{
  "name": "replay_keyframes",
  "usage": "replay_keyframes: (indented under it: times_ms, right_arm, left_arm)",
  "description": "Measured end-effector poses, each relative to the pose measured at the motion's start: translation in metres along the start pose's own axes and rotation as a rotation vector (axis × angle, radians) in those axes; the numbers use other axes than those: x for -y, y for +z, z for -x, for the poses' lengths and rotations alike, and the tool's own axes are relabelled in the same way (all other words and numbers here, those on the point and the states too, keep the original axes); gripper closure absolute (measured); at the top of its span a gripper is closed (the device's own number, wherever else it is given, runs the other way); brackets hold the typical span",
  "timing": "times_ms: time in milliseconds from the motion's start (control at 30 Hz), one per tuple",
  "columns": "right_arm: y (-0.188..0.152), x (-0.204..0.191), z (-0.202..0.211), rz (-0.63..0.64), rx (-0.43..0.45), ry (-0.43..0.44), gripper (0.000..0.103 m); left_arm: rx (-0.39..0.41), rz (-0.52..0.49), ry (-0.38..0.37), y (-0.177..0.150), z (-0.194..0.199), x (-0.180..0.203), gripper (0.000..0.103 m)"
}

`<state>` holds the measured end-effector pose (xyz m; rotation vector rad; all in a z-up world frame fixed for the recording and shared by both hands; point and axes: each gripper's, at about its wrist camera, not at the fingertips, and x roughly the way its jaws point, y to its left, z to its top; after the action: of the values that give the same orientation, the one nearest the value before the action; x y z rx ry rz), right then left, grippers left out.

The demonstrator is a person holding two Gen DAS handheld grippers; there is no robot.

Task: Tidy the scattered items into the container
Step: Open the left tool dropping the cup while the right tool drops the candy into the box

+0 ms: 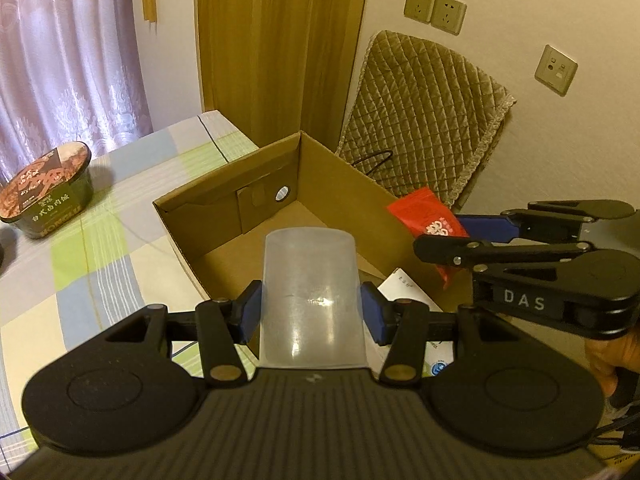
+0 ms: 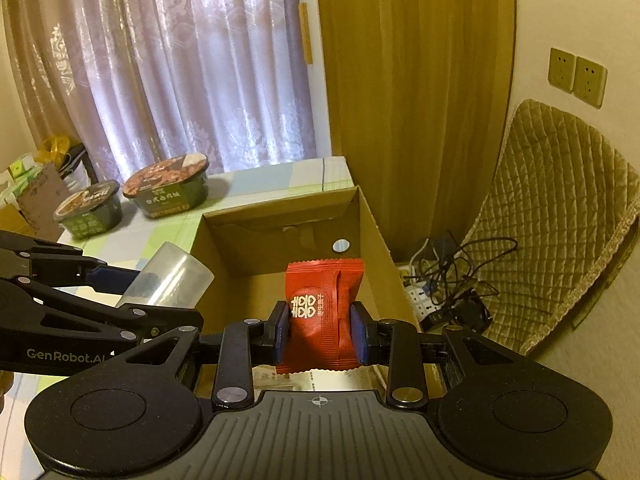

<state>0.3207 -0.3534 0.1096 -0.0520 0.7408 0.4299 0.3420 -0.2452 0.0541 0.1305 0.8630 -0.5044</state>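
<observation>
An open cardboard box stands on the checked tablecloth. My left gripper is shut on a translucent plastic cup, held on its side above the box's near edge. My right gripper is shut on a red snack packet, held above the box's right part. In the left wrist view the right gripper comes in from the right; in the right wrist view the left gripper comes in from the left. White paper items lie on the box floor.
Two instant-food bowls stand on the table left of the box; one bowl shows in the left wrist view. Behind the box are a wooden panel, a quilted cushion, and cables with a power strip on the floor.
</observation>
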Motion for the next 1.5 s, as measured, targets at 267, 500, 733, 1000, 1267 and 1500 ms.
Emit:
replay_keyframes:
  times_ms: [267,500,733,1000,1267,1500]
  right_arm:
    - [-0.002,0.005,-0.017,-0.007,-0.027,0.004,0.068]
    - [-0.005,0.004,-0.029,-0.009,-0.043,0.011,0.068]
    - [-0.005,0.006,-0.037,-0.009,-0.054,0.006,0.068]
    - [-0.007,0.004,-0.043,-0.003,-0.066,0.003,0.068]
    - [-0.006,-0.002,-0.046,0.008,-0.071,0.004,0.068]
    - [-0.004,-0.009,-0.048,0.019,-0.07,0.01,0.068]
  left_arm:
    - [-0.016,0.003,-0.007,-0.002,-0.017,0.0,0.056]
    - [-0.025,0.012,-0.009,-0.003,-0.028,-0.001,0.056]
    - [-0.027,0.026,-0.005,-0.003,-0.037,-0.006,0.056]
    - [-0.016,0.052,0.018,-0.004,-0.042,-0.014,0.037]
    - [-0.004,0.073,0.04,-0.012,-0.032,-0.026,0.037]
    - [0.0,0.086,0.053,-0.018,-0.025,-0.035,0.036]
